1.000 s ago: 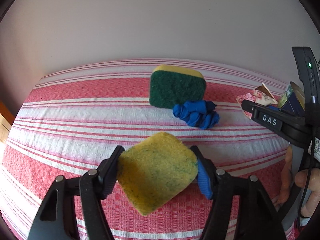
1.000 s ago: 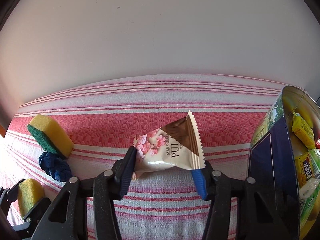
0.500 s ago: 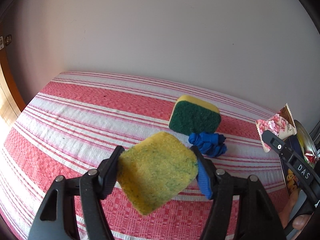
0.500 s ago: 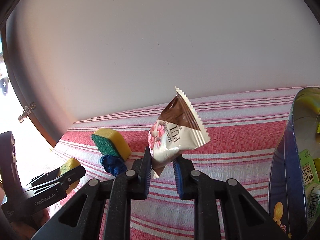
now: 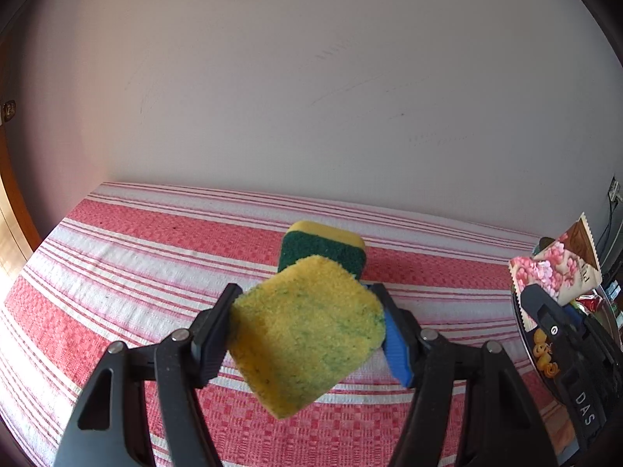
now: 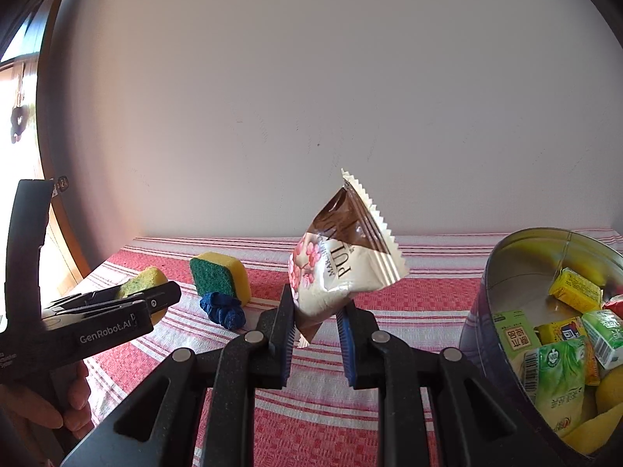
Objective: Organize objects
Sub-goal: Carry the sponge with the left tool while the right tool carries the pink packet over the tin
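My left gripper (image 5: 307, 334) is clamped on a yellow sponge (image 5: 307, 334), held tilted in the air above the red-and-white striped cloth (image 5: 136, 257). My right gripper (image 6: 313, 334) pinches the lower corner of a cream snack packet (image 6: 338, 268) printed with pink blossoms, lifted clear of the cloth. A green-and-yellow scouring sponge (image 6: 218, 276) lies on the cloth touching a crumpled blue thing (image 6: 222, 309), perhaps a cloth. At my right stands a round tin (image 6: 483, 311) of small wrapped packets.
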Demonstrator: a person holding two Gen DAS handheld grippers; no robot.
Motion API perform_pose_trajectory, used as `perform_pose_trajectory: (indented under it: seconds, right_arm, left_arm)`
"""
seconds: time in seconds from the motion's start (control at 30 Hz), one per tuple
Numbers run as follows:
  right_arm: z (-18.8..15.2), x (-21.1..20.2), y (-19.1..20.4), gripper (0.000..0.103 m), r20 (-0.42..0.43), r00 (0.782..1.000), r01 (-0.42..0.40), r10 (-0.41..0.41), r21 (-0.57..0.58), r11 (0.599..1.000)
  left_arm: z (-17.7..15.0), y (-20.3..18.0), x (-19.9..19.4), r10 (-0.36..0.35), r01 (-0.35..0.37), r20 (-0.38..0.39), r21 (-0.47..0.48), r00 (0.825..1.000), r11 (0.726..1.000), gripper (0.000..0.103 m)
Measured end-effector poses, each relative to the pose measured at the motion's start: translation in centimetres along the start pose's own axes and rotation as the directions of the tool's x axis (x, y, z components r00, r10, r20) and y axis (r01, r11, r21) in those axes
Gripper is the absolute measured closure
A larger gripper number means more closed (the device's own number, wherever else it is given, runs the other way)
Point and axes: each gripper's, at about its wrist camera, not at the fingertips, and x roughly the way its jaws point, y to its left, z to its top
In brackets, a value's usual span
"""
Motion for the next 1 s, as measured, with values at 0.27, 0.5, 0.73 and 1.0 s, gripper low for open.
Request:
perform_pose_trajectory:
  seconds: [0.27, 0.5, 0.73, 1.0]
  right_arm:
    - [-0.2, -1.1, -1.9, 0.081, 0.02, 1.0, 0.018, -0.018, 0.012, 1.0]
    - [-1.2, -3.6, -3.8, 0.081, 0.031, 0.999, 0.019, -0.019, 0.016, 1.0]
    - [-2.3, -9.4, -5.9, 0.081, 0.073, 0.997, 0.023, -0.023, 0.0, 1.0]
    - [-2.5, -12.4, -8.1, 0.081, 0.13, 0.989, 0.067, -0.064, -0.022, 0.997]
  left_arm:
    - [0.0, -1.5, -0.6, -0.018, 0.019, 0.064, -0.012, 0.998, 1.0, 0.036]
    - [-1.0, -3.9, -2.9, 0.058, -0.058, 0.107, -0.008, 0.993, 0.998, 0.036]
    - [-3.3, -6.1, -1.6, 0.09, -0.091, 0.138, 0.002, 0.986, 0.996, 0.036]
    - [-3.4, -11.4, -3.3, 0.052, -0.054, 0.155, 0.01, 0.987, 0.998, 0.036]
